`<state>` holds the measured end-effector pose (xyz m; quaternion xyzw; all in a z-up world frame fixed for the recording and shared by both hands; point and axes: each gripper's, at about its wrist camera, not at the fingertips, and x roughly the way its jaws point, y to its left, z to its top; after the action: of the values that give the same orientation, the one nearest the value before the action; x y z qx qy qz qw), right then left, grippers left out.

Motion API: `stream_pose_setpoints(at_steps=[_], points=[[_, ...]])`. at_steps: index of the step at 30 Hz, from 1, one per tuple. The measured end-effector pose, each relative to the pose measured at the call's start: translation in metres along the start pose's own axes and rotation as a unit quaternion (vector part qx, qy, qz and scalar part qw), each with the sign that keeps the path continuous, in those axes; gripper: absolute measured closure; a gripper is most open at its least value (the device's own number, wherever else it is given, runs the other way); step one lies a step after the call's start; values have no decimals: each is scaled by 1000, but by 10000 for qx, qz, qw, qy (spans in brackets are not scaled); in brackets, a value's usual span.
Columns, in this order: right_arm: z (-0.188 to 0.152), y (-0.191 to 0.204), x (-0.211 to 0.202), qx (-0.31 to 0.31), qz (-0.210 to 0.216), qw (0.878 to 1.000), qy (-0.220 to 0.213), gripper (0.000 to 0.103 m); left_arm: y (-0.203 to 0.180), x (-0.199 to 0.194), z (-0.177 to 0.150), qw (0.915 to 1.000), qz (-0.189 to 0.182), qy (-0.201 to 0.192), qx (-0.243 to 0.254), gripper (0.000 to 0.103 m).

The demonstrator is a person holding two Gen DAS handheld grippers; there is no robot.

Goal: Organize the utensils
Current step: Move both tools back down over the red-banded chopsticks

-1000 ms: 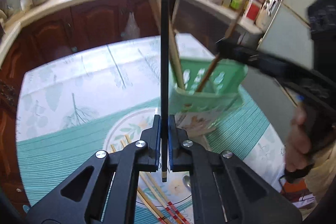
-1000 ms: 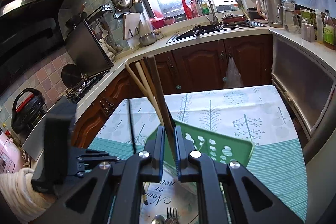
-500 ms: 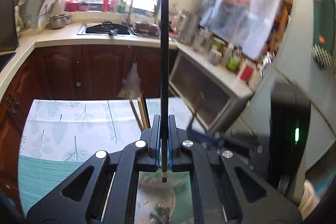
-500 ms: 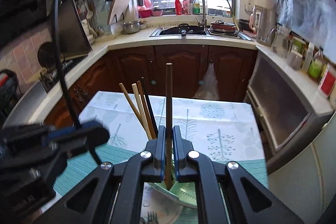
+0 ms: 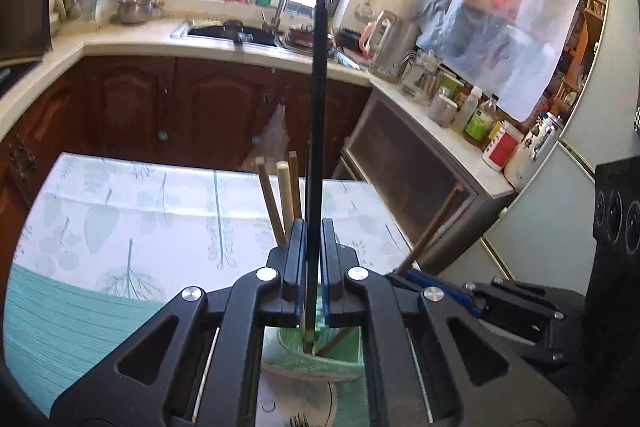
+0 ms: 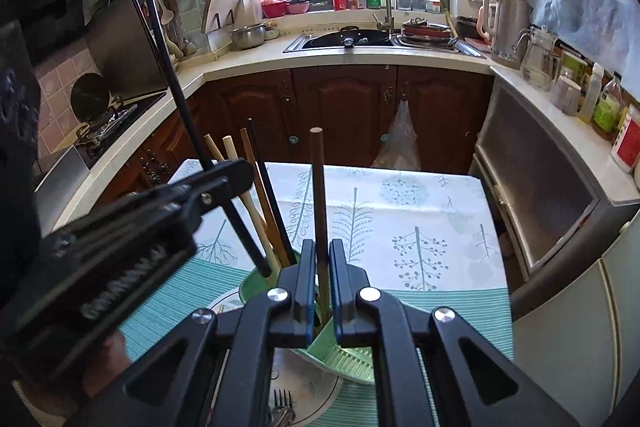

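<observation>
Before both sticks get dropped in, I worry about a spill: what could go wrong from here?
1. The green holder looks tipped over the plate; pushing a stick in might topple it.
2. The left gripper with the black chopstick and the right gripper with the brown chopstick crowd one opening and could collide.
3. The standing chopsticks might get knocked.
</observation>
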<state>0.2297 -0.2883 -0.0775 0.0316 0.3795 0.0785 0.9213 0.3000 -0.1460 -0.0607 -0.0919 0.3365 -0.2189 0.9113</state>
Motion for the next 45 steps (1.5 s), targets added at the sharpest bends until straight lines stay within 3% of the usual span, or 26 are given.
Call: stream_pose_setpoints(at_steps=[1,2,3,5,6,11,18,28,35,38,45], points=[[0,-2,1,64,130,9999,43,96,2,1,0,10000,20,80,-12,99],[0,-2,2,89,174,9998,68,94,4,2,-1,9998,94,145,-42,91],[0,-2,4,94,222,9997,103,91,8,1,-2,9997,134,181,-86,71],[-1,-1,6,65,240,9996,107,84,16,-7,-3,9995,125,158,-262,42],[-1,0,6,45,275,9996,94,79,21,-14,-5,9993,144,85,-338,39],[-2,6,3,36,438,9990,-75,66,35,-46,-11,9985,416,96,-339,39],[-7,30,-5,-246,279,9991,-220,66,58,-85,-36,9942,966,362,-309,39],[-33,53,-51,-347,-197,9970,-669,65,85,-116,-115,9894,1051,952,-300,39],[-60,72,-81,-451,-149,9949,-892,55,100,-110,-159,9836,1314,1194,-330,39],[-72,80,-80,-508,-90,9958,-762,55,113,-110,-173,9816,1377,1234,-483,39],[-103,91,-39,-391,199,9989,143,55,135,-91,-200,9730,1351,1789,-551,39]])
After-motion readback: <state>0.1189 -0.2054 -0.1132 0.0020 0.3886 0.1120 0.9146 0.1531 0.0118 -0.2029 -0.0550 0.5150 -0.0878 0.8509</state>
